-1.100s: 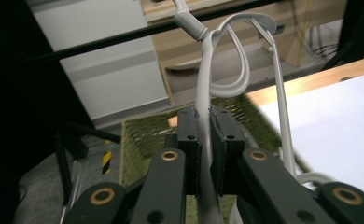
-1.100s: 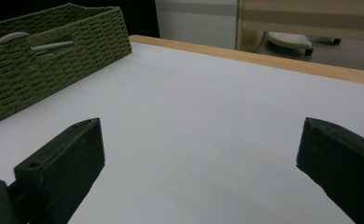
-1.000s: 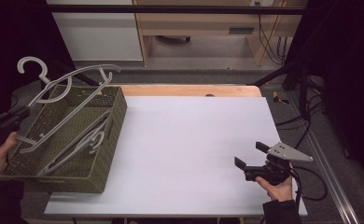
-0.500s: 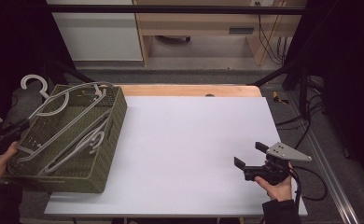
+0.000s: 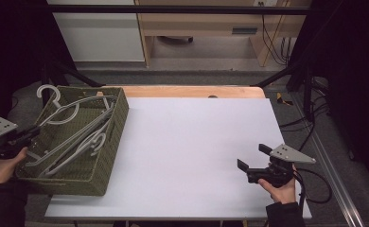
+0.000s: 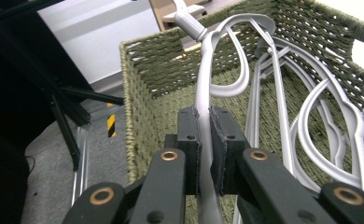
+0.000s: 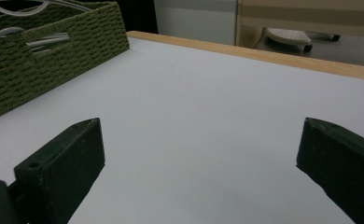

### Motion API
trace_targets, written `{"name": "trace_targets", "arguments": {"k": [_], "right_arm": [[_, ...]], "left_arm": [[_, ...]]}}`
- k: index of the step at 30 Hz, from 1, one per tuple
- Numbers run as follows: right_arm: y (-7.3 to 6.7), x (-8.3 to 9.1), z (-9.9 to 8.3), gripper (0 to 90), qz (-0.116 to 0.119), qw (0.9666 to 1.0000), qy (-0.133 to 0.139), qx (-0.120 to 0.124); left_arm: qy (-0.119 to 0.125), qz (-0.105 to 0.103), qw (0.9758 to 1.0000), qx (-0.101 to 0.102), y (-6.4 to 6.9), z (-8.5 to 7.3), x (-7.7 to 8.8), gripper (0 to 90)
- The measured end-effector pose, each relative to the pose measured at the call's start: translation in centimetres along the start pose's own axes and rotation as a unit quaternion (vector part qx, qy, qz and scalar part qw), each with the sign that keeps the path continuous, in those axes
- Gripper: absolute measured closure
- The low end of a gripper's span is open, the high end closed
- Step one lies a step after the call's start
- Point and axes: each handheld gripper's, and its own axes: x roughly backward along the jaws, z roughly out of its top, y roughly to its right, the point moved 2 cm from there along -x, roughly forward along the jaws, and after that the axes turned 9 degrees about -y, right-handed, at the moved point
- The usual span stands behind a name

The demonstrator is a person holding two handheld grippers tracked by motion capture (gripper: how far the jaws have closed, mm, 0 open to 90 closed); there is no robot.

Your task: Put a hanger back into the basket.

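White tabletop [image 5: 187, 142]: left tongs [image 6: 205, 140] clamp a grey hanger [image 6: 207, 93] over the basket [image 5: 111, 156]; right tongs [image 5: 254, 163] gape empty.

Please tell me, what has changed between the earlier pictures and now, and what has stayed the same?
The left gripper, shut on a grey hanger, has come down, lowering that hanger into the green woven basket; earlier its hook stood higher above the rim. Nothing was let go or newly taken. The right gripper has stayed open over the white table, and the basket and the other hangers kept their places.
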Motion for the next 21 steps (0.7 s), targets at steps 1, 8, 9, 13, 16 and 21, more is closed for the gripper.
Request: {"name": "trace_targets", "arguments": {"k": [1, 8, 9, 13, 16, 21], "right_arm": [[0.0, 0.0, 0.0, 1.1, 0.000, 1.0000, -0.001, 0.003], [0.0, 0.0, 0.0, 1.1, 0.001, 1.0000, 0.003, -0.001], [0.0, 0.0, 0.0, 1.1, 0.001, 1.0000, 0.003, -0.001], [-0.1, -0.1, 0.0, 1.2, 0.001, 1.0000, 0.000, 0.002], [-0.1, -0.1, 0.0, 1.1, 0.000, 1.0000, 0.000, 0.001], [-0.1, 0.1, 0.0, 1.2, 0.001, 1.0000, 0.001, 0.002]], "left_arm": [[-0.002, -0.001, 1.0000, -0.001, 0.1, 0.0, -0.3, 83.1], [-0.020, 0.003, 0.9998, 0.002, -0.1, -0.7, -1.0, 82.9], [-0.027, 0.003, 0.9996, -0.001, -0.1, -0.9, -1.1, 82.9], [-0.039, 0.005, 0.9992, -0.008, 0.1, -1.1, -1.1, 82.9], [-0.041, -0.001, 0.9990, -0.016, 0.5, -0.9, -0.6, 82.7], [-0.049, -0.030, 0.9980, -0.027, 1.8, -1.3, 0.0, 80.9]]}}
